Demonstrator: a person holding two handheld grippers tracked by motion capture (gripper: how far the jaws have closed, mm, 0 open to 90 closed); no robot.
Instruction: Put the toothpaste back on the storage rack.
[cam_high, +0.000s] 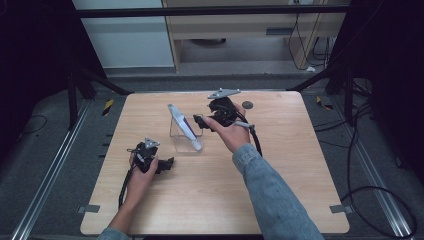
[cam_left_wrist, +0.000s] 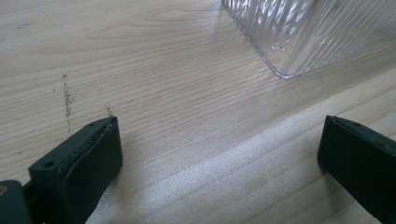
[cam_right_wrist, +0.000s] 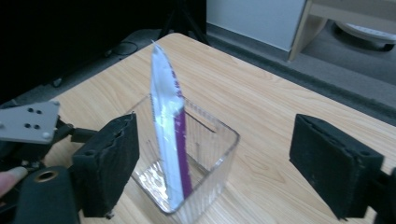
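A person is sitting at a light wood counter (cam_high: 280, 200), w/ a handheld gripper in each hand. Near the centre, a clear ribbed glass container (cam_high: 186, 141), square w/ rounded corners, is standing upright. A flat white-and-purple packet (cam_high: 183, 126) is standing in it on end, leaning far-left, its top poking well above the rim.

The right gripper (cam_high: 199, 122) is hovering just right of the container, slightly above the counter, pointing left toward the packet. In the right gripper view its jaws are standing wide apart, holding nothing, w/ the packet (cam_right_wrist: 169, 135) and container (cam_right_wrist: 212, 154) framed between them but not touched.

The left gripper (cam_high: 169, 164) is sitting low at near-left of the container, apart from it, pointing right. In the left gripper view its jaws are also spread wide and empty, over bare wood, w/ one corner of the container (cam_left_wrist: 299, 37) at top right.

Step in hand, as I judge it: the right gripper is lining up on the packet's exposed top. To do it well: approach above the rim so the pads aren't knocking the glass; close on the flat faces, not the thin edges; pinch the upper part, then lift straight up along the packet's lean. The glass may slide or tip, so the left gripper could be steadying its near wall.
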